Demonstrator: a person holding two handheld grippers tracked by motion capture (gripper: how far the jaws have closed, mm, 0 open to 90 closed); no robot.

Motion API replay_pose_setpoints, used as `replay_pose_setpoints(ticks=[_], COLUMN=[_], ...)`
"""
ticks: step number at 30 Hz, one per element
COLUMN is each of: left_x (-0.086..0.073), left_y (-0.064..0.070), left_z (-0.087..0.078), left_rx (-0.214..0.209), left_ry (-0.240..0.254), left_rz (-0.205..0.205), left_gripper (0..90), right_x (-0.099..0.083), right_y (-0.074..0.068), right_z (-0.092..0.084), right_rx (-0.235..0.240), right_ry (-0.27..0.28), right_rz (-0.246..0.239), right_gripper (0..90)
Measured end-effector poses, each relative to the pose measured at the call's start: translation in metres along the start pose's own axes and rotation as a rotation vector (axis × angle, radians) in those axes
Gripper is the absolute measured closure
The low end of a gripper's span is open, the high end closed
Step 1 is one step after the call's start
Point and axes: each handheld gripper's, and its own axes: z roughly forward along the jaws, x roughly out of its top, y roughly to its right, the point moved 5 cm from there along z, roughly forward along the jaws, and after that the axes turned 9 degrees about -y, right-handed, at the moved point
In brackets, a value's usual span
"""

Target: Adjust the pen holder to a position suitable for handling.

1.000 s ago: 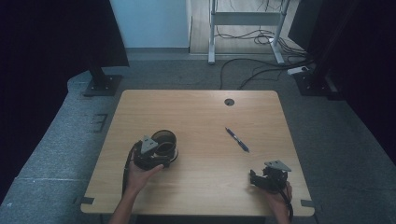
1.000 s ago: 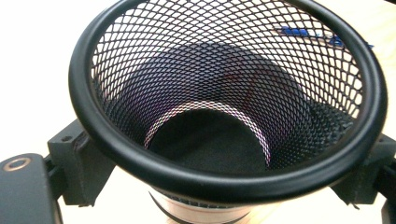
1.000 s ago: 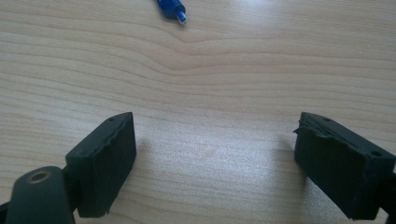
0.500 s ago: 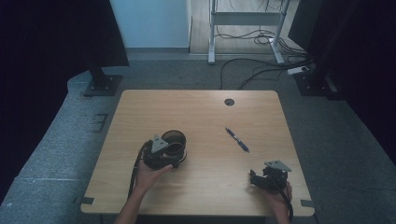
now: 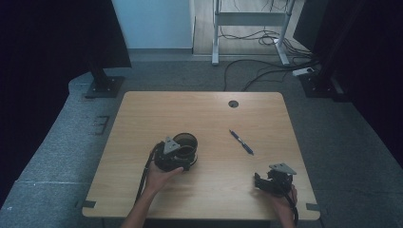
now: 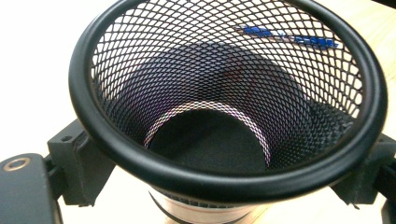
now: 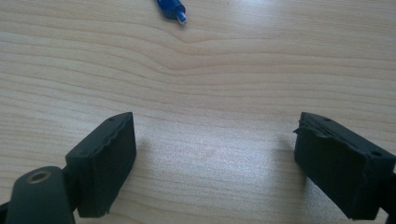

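My left gripper (image 5: 180,153) is shut on a black wire-mesh pen cup (image 5: 186,142), left of the table's middle. In the left gripper view the two jaws press on the cup's (image 6: 224,175) sides just below its rim, and the inside is empty. A blue pen (image 5: 241,142) lies flat to the cup's right, and its colour shows through the mesh (image 6: 289,36). At the front right my right gripper (image 5: 259,182) rests low over the wood, open, with bare table between its jaws (image 7: 215,163). The pen's tip (image 7: 172,8) lies well beyond them.
The wooden table (image 5: 142,109) has a round cable hole (image 5: 233,103) near its far edge. Beyond it stand a metal frame (image 5: 249,19) and loose cables (image 5: 266,71) on the grey floor, and a dark stand's base (image 5: 102,85) at the left.
The left gripper has carried the mesh cup to the right, toward the pen. The right gripper has stayed where it was, jaws unchanged.
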Motion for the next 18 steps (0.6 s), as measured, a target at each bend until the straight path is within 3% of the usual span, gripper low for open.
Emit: replay_pose_setpoints(ticks=[12, 18], left_x=[0.008, 0.014], left_y=[0.008, 0.015], left_z=[0.017, 0.028], left_rx=[-0.012, -0.017], left_ry=[-0.015, -0.022], left_rz=[0.002, 0.021], left_gripper=[9.8, 9.8], right_x=[0.0, 0.0], right_y=[0.0, 0.0], right_z=[0.0, 0.0], right_rx=[0.0, 0.0], right_ry=[0.0, 0.0], right_rz=[0.0, 0.0], right_gripper=[12.1, 12.1])
